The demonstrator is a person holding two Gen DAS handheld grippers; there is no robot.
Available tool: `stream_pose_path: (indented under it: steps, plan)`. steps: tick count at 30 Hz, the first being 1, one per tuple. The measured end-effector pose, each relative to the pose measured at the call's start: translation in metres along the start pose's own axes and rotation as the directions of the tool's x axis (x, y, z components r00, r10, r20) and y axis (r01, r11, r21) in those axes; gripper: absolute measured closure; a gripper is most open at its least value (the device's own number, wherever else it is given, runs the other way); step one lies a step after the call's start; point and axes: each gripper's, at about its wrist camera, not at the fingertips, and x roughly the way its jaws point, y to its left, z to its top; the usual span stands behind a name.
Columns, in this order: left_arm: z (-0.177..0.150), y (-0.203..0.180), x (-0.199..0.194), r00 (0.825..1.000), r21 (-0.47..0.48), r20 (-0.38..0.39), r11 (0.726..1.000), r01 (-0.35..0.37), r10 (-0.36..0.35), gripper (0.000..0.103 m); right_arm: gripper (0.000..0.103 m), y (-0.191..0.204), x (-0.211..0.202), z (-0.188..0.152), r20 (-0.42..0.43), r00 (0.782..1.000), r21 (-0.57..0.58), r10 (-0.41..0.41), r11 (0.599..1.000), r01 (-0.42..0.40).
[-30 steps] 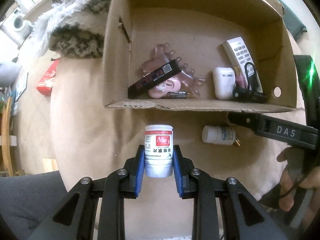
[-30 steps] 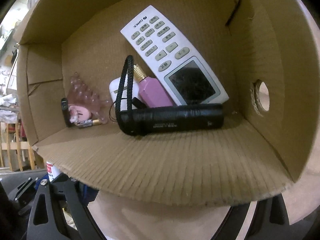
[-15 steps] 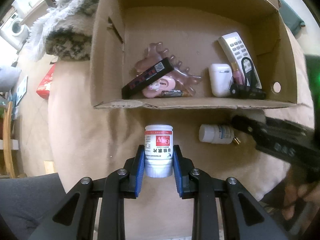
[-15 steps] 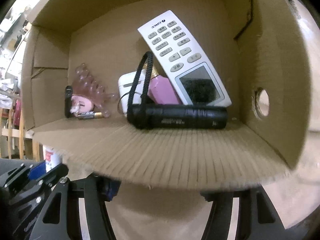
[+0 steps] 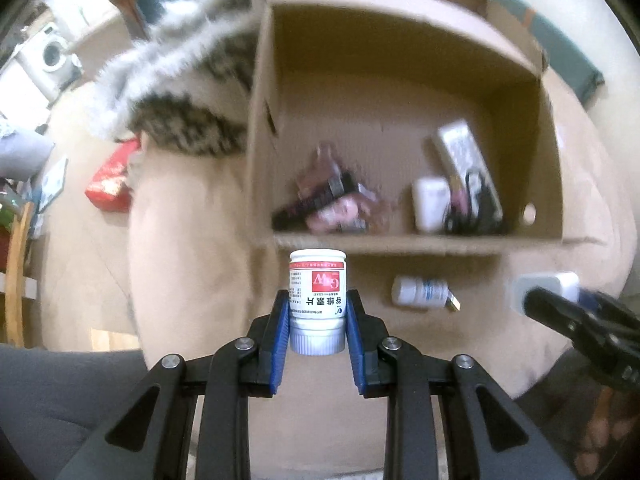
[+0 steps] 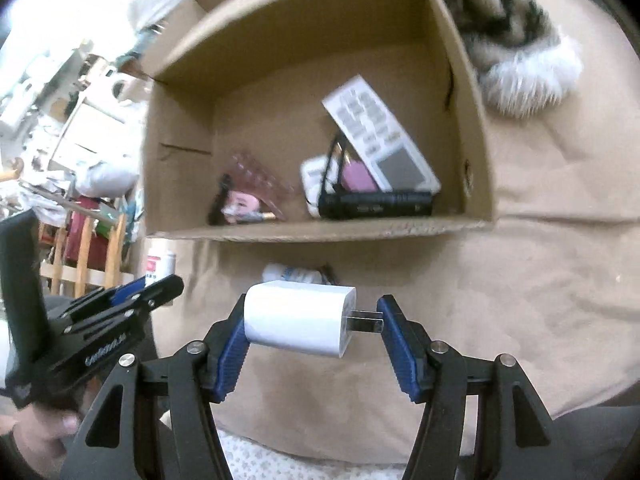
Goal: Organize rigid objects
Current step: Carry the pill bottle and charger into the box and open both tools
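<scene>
Left wrist view: the left gripper (image 5: 318,314) is clamping a white pill bottle (image 5: 317,300) before the cardboard box (image 5: 400,242); another small bottle (image 5: 420,292) is waiting outside.

Right wrist view: the right gripper (image 6: 314,330) is pinching a white charger plug (image 6: 300,322) lengthwise; the remote (image 6: 380,140) and flashlight (image 6: 378,204) are lying boxed already.

White charger (image 6: 299,325) between the right gripper's (image 6: 312,336) blue pads, just below the cardboard box (image 6: 472,120) with the remote (image 6: 380,136).
</scene>
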Motion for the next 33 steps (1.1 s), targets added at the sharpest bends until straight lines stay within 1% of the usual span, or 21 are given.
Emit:
stream_pose_path:
  steps: [1, 4, 8, 11, 15, 19, 21, 24, 26, 28, 30, 33]
  plan:
    - [0.005, 0.000, -0.008, 1.000, -0.004, 0.029, 1.000, -0.003, 0.003, 0.079, 0.037, 0.000, -0.008, 0.002, 0.022, 1.000, -0.011, 0.002, 1.000, -0.002]
    - [0.018, 0.001, -0.025, 0.997, -0.015, 0.083, 1.000, 0.003, -0.002, 0.079, 0.037, -0.001, -0.030, 0.010, 0.091, 0.996, -0.034, 0.005, 0.999, -0.001]
    - [0.039, -0.006, -0.039, 0.991, 0.021, 0.134, 1.000, 0.004, -0.007, 0.079, 0.037, 0.003, -0.047, 0.026, 0.154, 0.988, -0.082, -0.007, 0.996, 0.019]
    - [0.058, -0.009, -0.041, 0.990, 0.028, 0.137, 1.000, 0.014, -0.018, 0.079, 0.037, 0.005, -0.050, 0.041, 0.159, 0.987, -0.097, 0.014, 0.995, 0.001]
    - [0.080, -0.013, -0.036, 0.990, 0.033, 0.133, 0.999, 0.035, -0.039, 0.079, 0.037, 0.001, -0.058, 0.064, 0.173, 0.984, -0.083, 0.052, 0.996, -0.038]
    - [0.098, -0.021, -0.018, 0.991, 0.047, 0.129, 0.999, 0.027, -0.033, 0.079, 0.037, -0.004, -0.050, 0.092, 0.174, 0.982, -0.063, 0.077, 0.996, -0.067]
    - [0.102, -0.024, -0.008, 0.992, 0.047, 0.122, 0.999, 0.024, -0.029, 0.079, 0.037, -0.008, -0.039, 0.105, 0.156, 0.982, -0.049, 0.102, 0.994, -0.096]
    - [0.105, -0.028, 0.011, 0.993, 0.051, 0.103, 0.998, 0.047, -0.052, 0.079, 0.037, -0.015, -0.021, 0.118, 0.147, 0.986, -0.030, 0.085, 0.996, -0.081]
    - [0.103, -0.028, 0.024, 0.993, 0.049, 0.090, 0.996, 0.076, -0.080, 0.079, 0.037, -0.021, -0.007, 0.120, 0.130, 0.987, -0.014, 0.094, 0.996, -0.093]
    - [0.100, -0.028, 0.034, 0.993, 0.053, 0.089, 0.996, 0.071, -0.075, 0.079, 0.037, -0.024, 0.007, 0.116, 0.115, 0.991, -0.023, 0.067, 0.998, -0.064]
    - [0.099, -0.028, 0.042, 0.995, 0.052, 0.082, 0.998, 0.046, -0.050, 0.079, 0.037, -0.025, 0.020, 0.114, 0.087, 0.996, -0.036, 0.027, 0.999, -0.024]
    - [0.098, -0.026, 0.051, 0.996, 0.039, 0.057, 0.997, 0.063, -0.065, 0.079, 0.037, -0.018, 0.026, 0.113, 0.084, 0.996, -0.083, -0.011, 0.996, 0.018]
